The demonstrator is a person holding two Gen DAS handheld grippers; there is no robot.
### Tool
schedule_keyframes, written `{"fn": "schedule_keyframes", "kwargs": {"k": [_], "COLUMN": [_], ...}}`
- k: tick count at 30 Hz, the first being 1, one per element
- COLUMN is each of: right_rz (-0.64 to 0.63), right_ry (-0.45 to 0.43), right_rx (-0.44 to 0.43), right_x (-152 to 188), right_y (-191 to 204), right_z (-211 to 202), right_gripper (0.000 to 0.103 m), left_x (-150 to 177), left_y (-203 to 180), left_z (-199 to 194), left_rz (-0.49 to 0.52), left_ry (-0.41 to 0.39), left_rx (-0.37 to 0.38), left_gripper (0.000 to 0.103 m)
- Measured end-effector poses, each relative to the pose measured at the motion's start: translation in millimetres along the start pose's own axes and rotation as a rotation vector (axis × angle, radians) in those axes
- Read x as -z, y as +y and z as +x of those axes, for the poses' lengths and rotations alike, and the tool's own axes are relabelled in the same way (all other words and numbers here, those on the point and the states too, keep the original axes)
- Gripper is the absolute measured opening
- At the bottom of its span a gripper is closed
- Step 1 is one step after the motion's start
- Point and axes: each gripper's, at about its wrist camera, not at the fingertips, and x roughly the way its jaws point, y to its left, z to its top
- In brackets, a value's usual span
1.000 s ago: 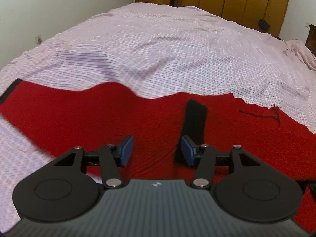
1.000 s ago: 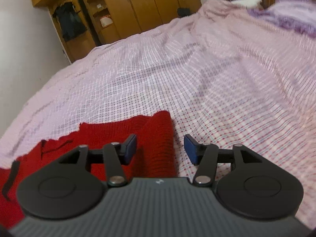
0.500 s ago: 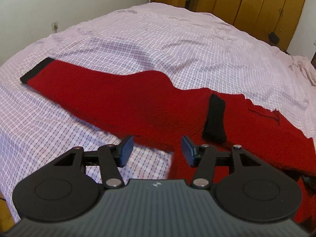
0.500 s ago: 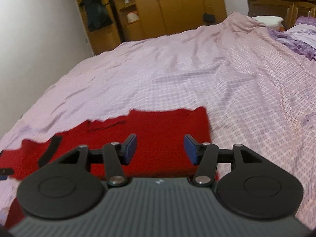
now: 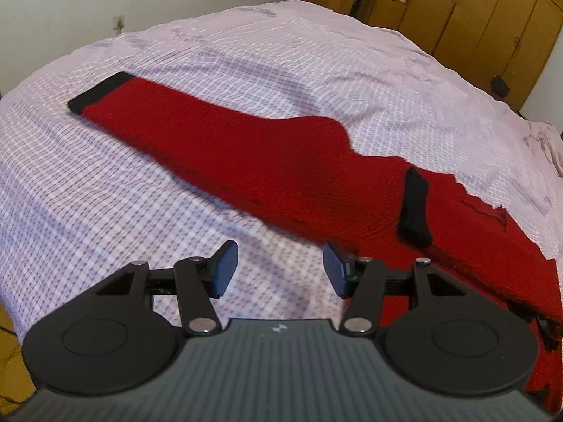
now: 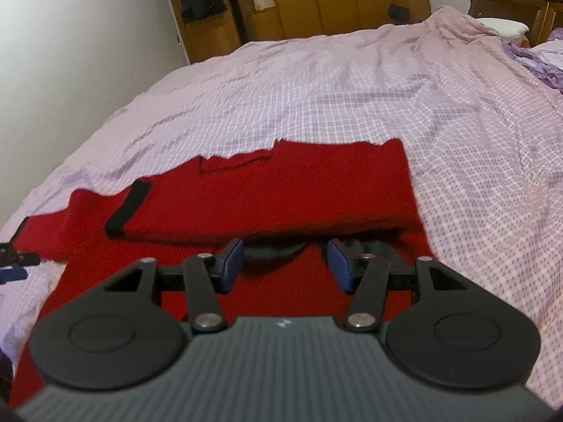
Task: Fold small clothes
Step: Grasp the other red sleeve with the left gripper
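Both my grippers, left gripper [image 5: 278, 269] and right gripper [image 6: 285, 263], hover wide and empty over the red sweater [image 5: 267, 161] ahead, so I judge I should pinch its outstretched sleeve's black cuff [image 5: 100, 92], far forward-left, and lay it flat across the body.

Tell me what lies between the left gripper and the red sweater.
Only bare checked bedsheet. In the left wrist view, the open left gripper hangs over it, with the red sweater just ahead.
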Motion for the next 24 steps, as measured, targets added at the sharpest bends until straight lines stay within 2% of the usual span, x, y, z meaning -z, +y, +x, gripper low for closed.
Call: {"fn": "schedule_keyframes", "kwargs": {"k": [8, 11, 12, 17, 24], "right_rz": [0.001, 0.002, -0.003, -0.032, -0.02], "right_ry": [0.07, 0.105, 0.114, 0.125, 0.137], "right_rx": [-0.01, 0.0, 0.006, 0.04, 0.05], "right_x": [26.3, 35.4, 37.9, 43.7, 42.3], "right_y": [16.2, 22.4, 24.8, 34.1, 33.9], "right_z": [2.0, 9.8, 12.3, 18.8, 22.9], "right_gripper": [0.055, 0.056, 0.055, 0.057, 0.058], "left_x": [2.7, -2.9, -5.3, -21.5, -44.6], "left_y": [25.9, 33.7, 35.5, 41.7, 50.9], "left_z": [0.8, 4.9, 5.8, 19.5, 56.3], "left_rz": [-0.039, -0.07, -0.078, -0.112, -0.198], "left_ry": [-0.004, -0.019, -0.029, -0.061, -0.038], "left_rx": [-0.012, -0.011, -0.013, -0.009, 0.008], "left_gripper": [0.06, 0.077, 0.078, 0.08, 0.08]}}
